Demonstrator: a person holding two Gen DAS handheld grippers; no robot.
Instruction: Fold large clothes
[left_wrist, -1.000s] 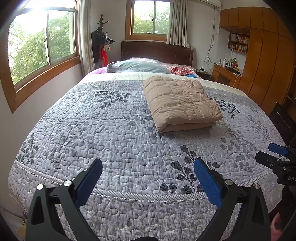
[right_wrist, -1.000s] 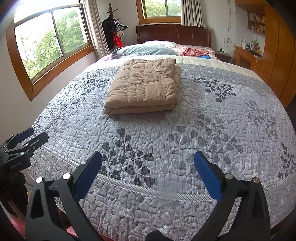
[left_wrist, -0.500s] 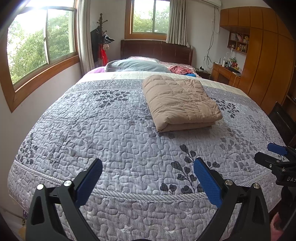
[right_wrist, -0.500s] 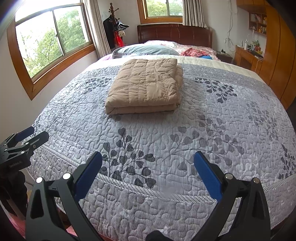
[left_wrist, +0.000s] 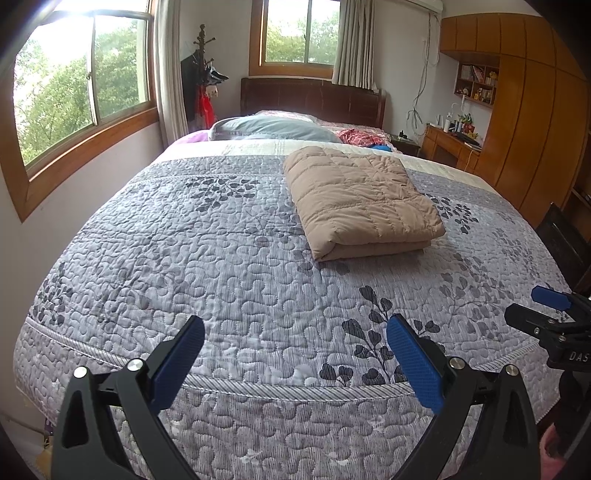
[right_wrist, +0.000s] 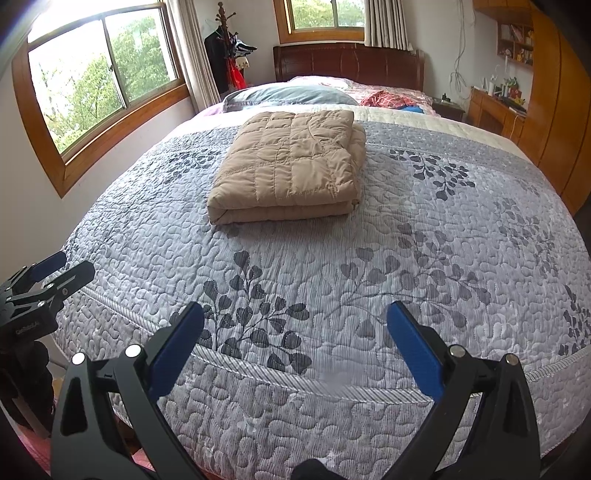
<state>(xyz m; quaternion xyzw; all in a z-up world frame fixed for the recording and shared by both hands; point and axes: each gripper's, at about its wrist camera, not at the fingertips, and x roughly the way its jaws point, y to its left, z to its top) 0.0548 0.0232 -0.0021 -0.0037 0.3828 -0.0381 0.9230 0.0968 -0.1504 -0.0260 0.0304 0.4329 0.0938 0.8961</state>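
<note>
Right up close, the left gripper (left_wrist: 295, 343) sits at the foot of the bed with its jaws spread wide, blue pads (left_wrist: 177, 363) far apart and nothing between them, just hanging over the edge of the bedspread (left_wrist: 229, 280). Same deal with the right gripper (right_wrist: 295, 332): jaws wide open, blue pads (right_wrist: 415, 350) holding nothing, also over the foot edge. Each one shows up in the other's camera too, the right gripper poking in at the right edge of the left view and the left gripper at the left edge of the right view, so they're side by side but well apart. The bedspread is a grey quilted thing with dark leaf prints and a striped band running across just beyond the fingertips. Further up, around the middle of the bed, there's the tan puffer garment (right_wrist: 288, 170), already folded into a neat thick rectangle, lying flat on the bedspread and well clear of both grippers. From the left camera it sits a bit right of centre (left_wrist: 362, 201), from the right camera a bit left of centre. Behind it there's a blue-grey pillow (right_wrist: 291, 96) and some red checked cloth (right_wrist: 386, 99) near the dark wooden headboard (right_wrist: 351, 61). Beyond that, a coat stand (left_wrist: 203, 74) in the corner by the big window (left_wrist: 85, 96), and wooden cabinets (left_wrist: 535, 122) with a desk (left_wrist: 448, 146) along the right wall.
</note>
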